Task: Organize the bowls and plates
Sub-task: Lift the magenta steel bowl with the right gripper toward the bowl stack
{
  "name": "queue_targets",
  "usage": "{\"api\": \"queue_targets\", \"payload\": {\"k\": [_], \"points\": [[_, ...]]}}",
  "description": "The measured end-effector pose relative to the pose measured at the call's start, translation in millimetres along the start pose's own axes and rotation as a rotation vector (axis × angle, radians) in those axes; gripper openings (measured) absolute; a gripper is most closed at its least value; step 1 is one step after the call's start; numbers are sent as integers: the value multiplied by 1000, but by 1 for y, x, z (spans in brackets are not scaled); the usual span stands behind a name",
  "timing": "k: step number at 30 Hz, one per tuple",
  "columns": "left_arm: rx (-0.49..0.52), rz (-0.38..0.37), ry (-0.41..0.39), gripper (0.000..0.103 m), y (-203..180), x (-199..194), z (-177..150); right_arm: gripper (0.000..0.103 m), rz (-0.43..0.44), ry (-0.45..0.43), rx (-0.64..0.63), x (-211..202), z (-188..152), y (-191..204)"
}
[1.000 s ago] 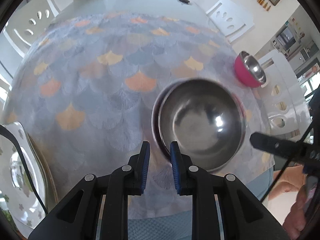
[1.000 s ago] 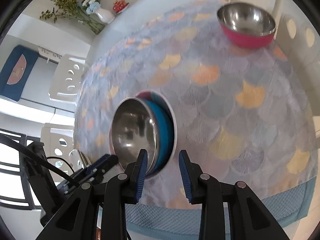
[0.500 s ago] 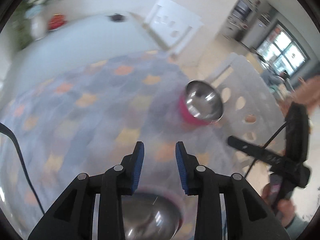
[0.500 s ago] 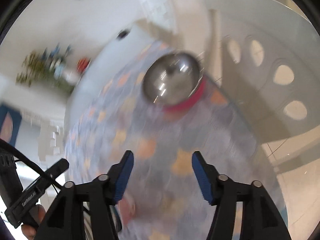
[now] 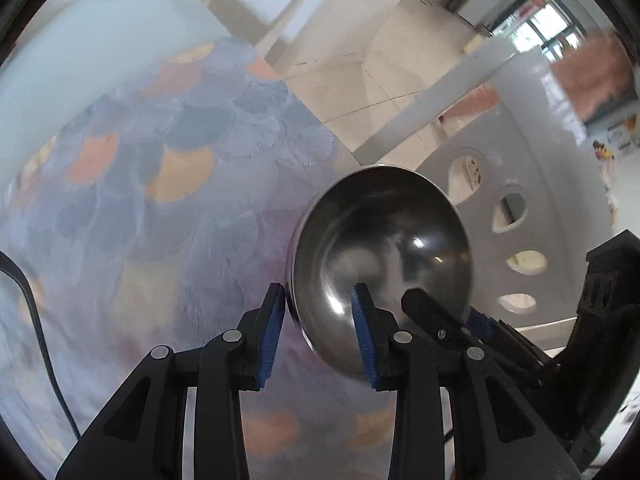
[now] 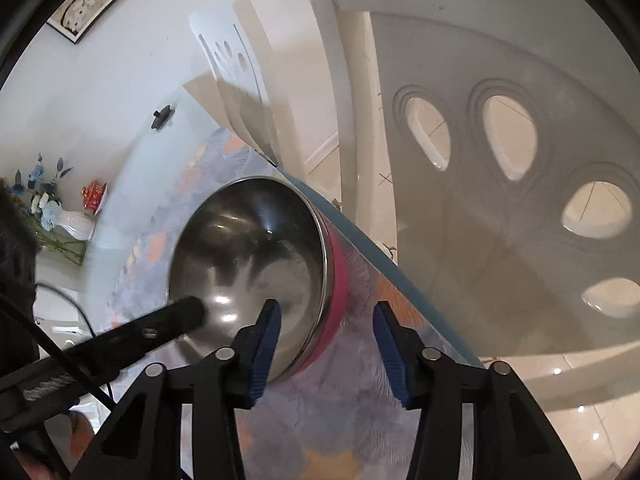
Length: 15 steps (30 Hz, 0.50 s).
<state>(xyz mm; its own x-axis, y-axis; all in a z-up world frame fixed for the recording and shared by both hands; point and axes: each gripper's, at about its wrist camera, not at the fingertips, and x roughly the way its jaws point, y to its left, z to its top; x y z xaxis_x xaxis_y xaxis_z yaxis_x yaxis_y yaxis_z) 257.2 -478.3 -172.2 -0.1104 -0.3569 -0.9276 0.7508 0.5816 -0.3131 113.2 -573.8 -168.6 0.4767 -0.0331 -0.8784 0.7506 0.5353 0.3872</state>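
While both jaws straddle the bowl's [image 6: 256,264] rim, left gripper [image 5: 320,336] and right gripper [image 6: 328,344] stand spread.

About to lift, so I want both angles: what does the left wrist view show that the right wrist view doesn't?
Only left wrist: a window, and how the left tongs, just opened, straddle the bowl rim without pressing it.
Only right wrist: a vase, a framed picture, the bowl's pink side, and the right tongs, just closing, straddling the opposite rim, not yet pressing.
Both: the bowl on the cloth, a white chair, and a finger of the other tongs.
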Motion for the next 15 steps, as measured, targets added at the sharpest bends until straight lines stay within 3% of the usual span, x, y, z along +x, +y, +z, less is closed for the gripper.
{"api": "queue_targets", "payload": {"k": [2,4,7,15], "points": [[-2,-18,6,21,4,9,3,31,-9,16,-11,10,0,1],[-24,-44,40,18,10,17,3,24,-29,27,-35,18,-1,5],[4,-48,28,18,14,12,-4,24,-77,-12,-117,13,-5,20],[-15,-29,-94,18,26,-54,-52,24,-8,-23,-234,-22,-28,50]]}}
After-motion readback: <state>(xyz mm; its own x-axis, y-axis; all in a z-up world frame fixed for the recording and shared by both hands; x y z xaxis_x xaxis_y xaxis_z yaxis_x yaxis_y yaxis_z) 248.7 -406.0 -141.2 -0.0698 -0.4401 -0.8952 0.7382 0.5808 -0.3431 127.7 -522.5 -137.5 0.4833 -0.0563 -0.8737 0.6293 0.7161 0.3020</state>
